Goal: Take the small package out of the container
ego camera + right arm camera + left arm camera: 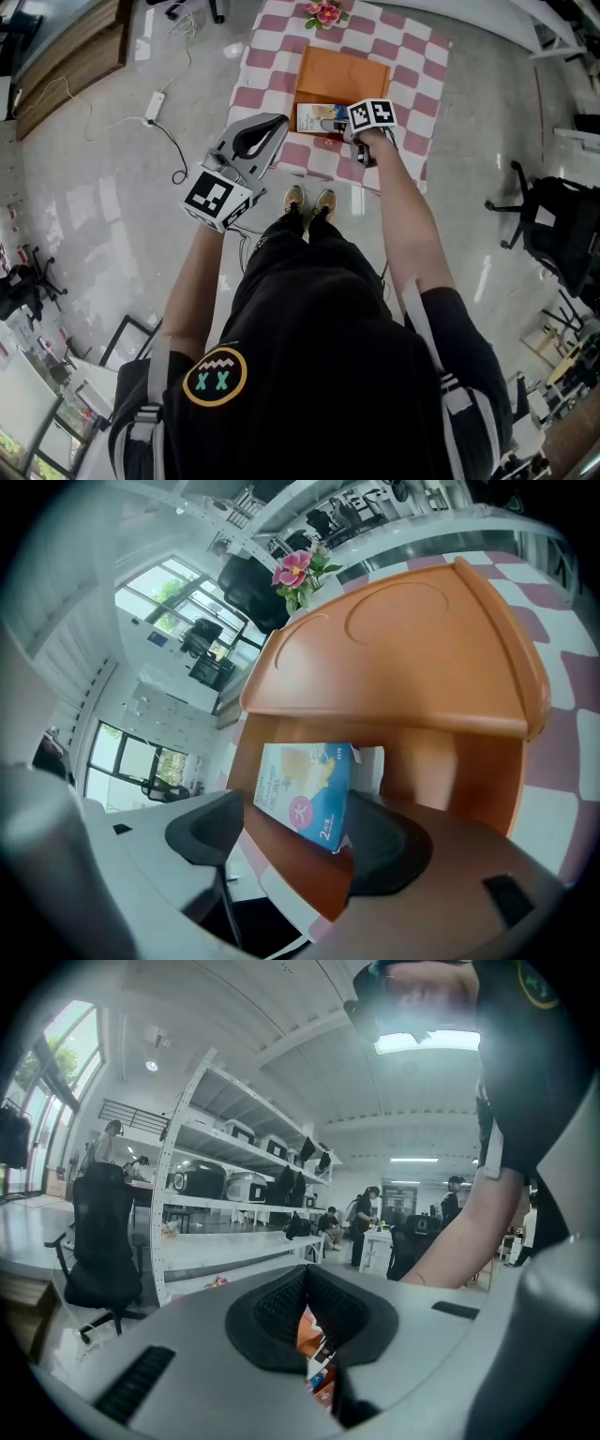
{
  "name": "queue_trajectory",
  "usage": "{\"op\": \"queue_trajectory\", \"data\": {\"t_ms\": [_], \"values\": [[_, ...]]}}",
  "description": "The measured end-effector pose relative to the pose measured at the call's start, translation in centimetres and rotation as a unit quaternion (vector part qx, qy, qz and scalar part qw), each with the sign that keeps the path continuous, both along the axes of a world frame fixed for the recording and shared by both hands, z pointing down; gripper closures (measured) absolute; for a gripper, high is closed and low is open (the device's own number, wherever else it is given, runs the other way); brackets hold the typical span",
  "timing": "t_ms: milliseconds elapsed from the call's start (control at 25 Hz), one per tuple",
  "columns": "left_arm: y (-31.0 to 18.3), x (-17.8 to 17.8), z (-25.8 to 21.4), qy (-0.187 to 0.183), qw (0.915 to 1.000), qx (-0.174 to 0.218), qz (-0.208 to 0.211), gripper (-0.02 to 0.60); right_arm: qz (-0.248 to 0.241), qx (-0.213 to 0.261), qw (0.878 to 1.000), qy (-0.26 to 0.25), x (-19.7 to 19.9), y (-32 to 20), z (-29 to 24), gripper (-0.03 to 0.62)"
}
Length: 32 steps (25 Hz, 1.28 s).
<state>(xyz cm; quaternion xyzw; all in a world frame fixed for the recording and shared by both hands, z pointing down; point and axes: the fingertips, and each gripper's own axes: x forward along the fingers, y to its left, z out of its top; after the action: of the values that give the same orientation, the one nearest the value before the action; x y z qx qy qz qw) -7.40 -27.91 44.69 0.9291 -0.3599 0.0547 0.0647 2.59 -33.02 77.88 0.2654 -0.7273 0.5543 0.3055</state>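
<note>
Package (pixel 305 791) sitting inside orange container (pixel 469 771), between part-open jaws of right tool (pixel 295 841), one pad apart from it. Best to close squarely on both faces, then lift clear of wall. Left tool (pixel 314 1330) closed, empty.

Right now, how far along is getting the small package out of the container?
Done: the orange plastic container lies open. In hand: the right claw straddles the small blue-and-white package inside it, one pad at its edge, the other apart, so no grip yet. Left: clamp and lift it out. The left claw is shut, idle.
</note>
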Motion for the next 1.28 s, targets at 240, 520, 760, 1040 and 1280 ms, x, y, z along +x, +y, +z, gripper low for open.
{"op": "queue_trajectory", "data": {"t_ms": [240, 520, 760, 1040, 1280], "values": [[0.1, -0.1, 0.0, -0.003, 1.0, -0.002, -0.004, 0.565, -0.012, -0.012, 0.999, -0.033, -0.5, 0.1, -0.4, 0.248], [0.0, -0.2, -0.1, -0.004, 1.0, -0.003, -0.006, 0.565, 0.003, -0.026, 0.997, -0.077, 0.0, -0.1, -1.4, 0.382], [0.0, 0.6, -0.1, -0.004, 1.0, -0.004, 0.003, 0.565, 0.013, -0.047, 0.986, -0.159, -0.9, 0.6, -3.2, 0.436], [0.9, 1.2, -0.5, -0.009, 1.0, -0.001, 0.004, 0.565, 0.02, -0.03, 0.989, -0.142, -1.3, 0.6, -2.9, 0.493], [1.1, 0.4, -0.4, -0.01, 0.9999, 0.0, -0.003, 0.565, 0.015, 0.002, 0.991, -0.131, -1.5, 0.3, -2.8, 0.572]]}}
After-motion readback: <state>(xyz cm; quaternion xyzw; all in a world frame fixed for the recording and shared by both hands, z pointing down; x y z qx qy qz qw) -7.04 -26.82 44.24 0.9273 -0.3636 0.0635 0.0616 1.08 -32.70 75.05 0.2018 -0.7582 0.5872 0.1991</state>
